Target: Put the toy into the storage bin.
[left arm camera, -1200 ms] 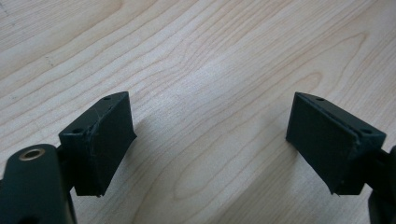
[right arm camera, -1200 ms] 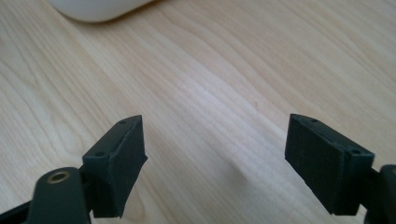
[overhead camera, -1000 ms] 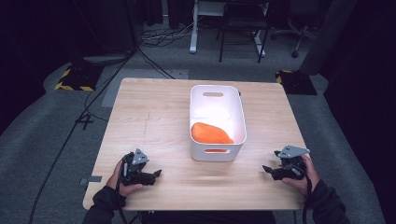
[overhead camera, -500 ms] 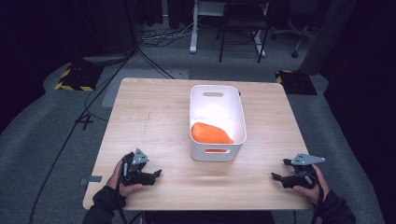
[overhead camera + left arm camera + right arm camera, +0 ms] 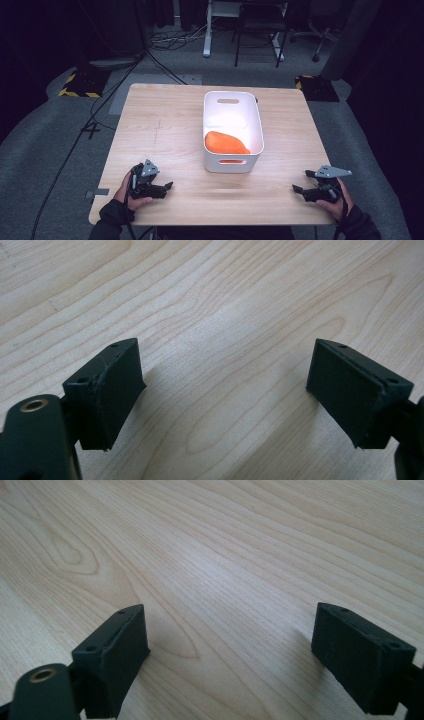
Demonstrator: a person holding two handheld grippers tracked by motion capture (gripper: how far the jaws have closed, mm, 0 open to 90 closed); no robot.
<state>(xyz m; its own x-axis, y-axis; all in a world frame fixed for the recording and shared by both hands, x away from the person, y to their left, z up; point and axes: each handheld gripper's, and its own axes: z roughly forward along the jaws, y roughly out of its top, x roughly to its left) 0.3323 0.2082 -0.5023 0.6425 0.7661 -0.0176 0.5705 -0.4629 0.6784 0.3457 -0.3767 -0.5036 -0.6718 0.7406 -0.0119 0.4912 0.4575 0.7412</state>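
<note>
A white bin (image 5: 257, 127) holding an orange object (image 5: 226, 142) sits on the wooden table (image 5: 160, 130).

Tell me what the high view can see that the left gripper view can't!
The high view alone takes in the white bin with the orange thing lying in it, both hands, the right gripper, and the grey floor around the table. The left gripper view alone gives a close look at the wood grain between its two black jaws, which stand wide apart with nothing between them. Both share the wooden table and the left gripper.
</note>
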